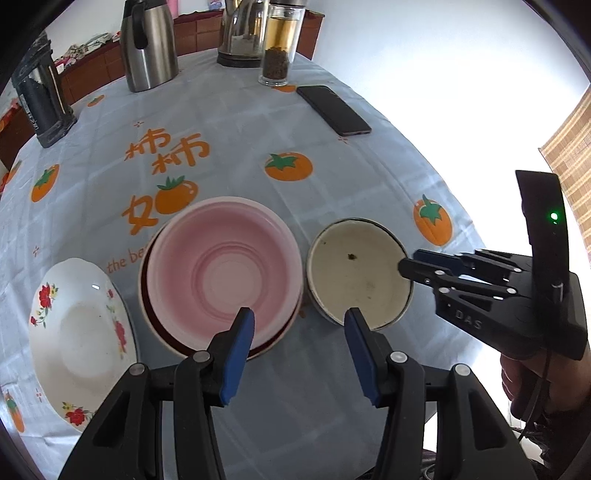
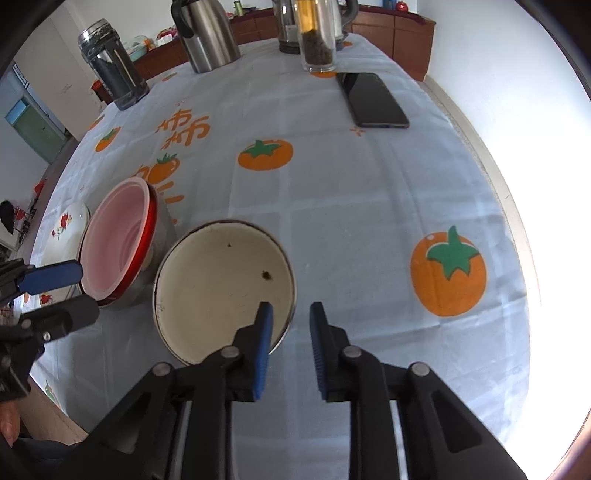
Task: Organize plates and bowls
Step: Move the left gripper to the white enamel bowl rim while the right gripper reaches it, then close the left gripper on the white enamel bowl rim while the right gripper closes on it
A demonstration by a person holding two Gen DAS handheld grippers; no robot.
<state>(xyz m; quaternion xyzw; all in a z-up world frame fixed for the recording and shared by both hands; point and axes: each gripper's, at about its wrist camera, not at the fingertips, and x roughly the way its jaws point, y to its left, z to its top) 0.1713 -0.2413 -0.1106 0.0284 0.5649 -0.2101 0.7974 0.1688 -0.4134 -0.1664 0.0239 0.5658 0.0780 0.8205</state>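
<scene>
A white floral plate (image 1: 81,332) lies far left on the persimmon-print surface (image 1: 258,129). Just beside it, a pink plastic bowl (image 1: 221,273) sits nested in a red-rimmed metal bowl (image 2: 147,236). Next comes a cream enamel bowl with a dark rim (image 1: 358,269). Along the back stand a dark jar (image 1: 40,99), a steel flask (image 1: 147,48), a kettle (image 1: 243,33) and a glass tea tumbler (image 1: 280,48), with a black phone (image 1: 332,110) lying to the right. None of them crowds the bowls. The left tool (image 1: 297,317) hovers empty, jaws moderately apart, between the pink and cream bowls. The right tool (image 2: 291,306) straddles the cream bowl's near rim, jaws narrowly parted, one finger inside and one outside, with a sliver of gap showing.
</scene>
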